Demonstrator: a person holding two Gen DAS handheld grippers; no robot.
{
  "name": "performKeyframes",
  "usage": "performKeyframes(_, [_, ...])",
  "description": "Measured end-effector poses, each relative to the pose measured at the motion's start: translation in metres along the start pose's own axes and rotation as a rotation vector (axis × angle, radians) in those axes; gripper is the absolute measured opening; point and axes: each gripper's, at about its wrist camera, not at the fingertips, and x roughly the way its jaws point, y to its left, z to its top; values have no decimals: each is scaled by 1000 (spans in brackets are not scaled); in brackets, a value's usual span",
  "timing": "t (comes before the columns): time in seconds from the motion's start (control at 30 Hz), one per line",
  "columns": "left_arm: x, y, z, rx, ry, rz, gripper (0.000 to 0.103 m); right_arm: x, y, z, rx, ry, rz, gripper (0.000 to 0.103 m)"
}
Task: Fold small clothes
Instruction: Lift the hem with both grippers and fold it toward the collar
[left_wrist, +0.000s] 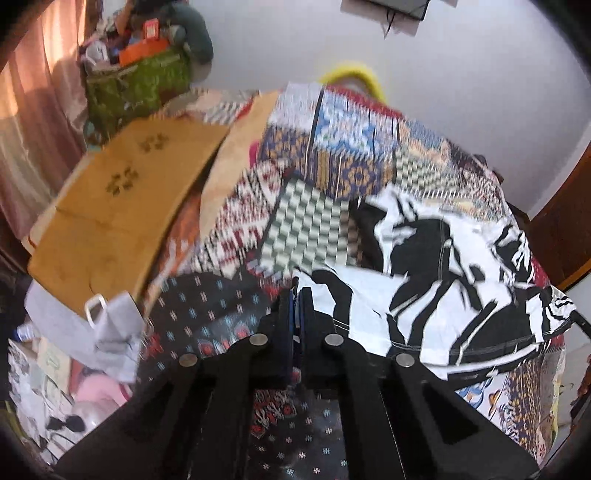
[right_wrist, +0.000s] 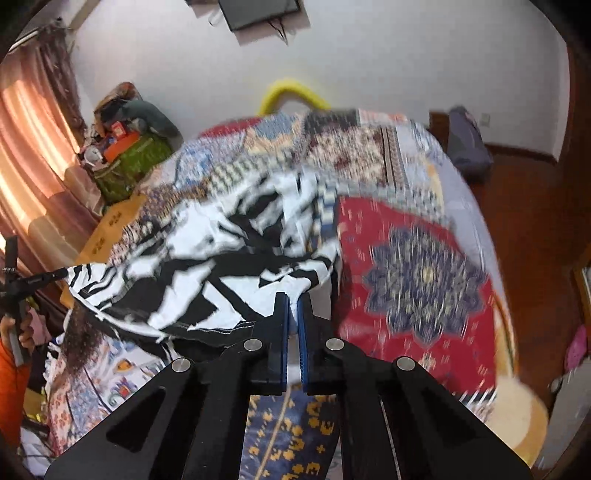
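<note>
A black-and-white patterned garment (left_wrist: 424, 295) lies crumpled across a patchwork bedspread (left_wrist: 332, 147). My left gripper (left_wrist: 295, 295) is shut on the garment's near left corner, its fingertips pinching the cloth edge. In the right wrist view the same garment (right_wrist: 184, 266) stretches leftwards over the bedspread (right_wrist: 424, 277). My right gripper (right_wrist: 294, 301) is shut on its white near edge, which shows between the blue pads (right_wrist: 282, 332). The hemmed edge hangs slack between the two grips. At the far left of that view a hand (right_wrist: 22, 332) holds the other gripper at the garment's far corner.
Brown paper bags (left_wrist: 122, 206) and a grey paper bag (left_wrist: 107, 325) lie at the bed's left side. A green bag (left_wrist: 136, 88) full of things stands by the pink curtain (left_wrist: 29, 110). A dark bag (right_wrist: 469, 144) sits on the wooden floor (right_wrist: 524, 206) to the right.
</note>
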Motion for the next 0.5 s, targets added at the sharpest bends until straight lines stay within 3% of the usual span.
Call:
performKeyframes(0.23, [-14,-14,43,21,-92,28,2,-6,7,48,-23,-106,-26,4])
performKeyframes(0.5, [22,-32,88,39,-112,133,2,21,2,97,-19,-139,-84,4])
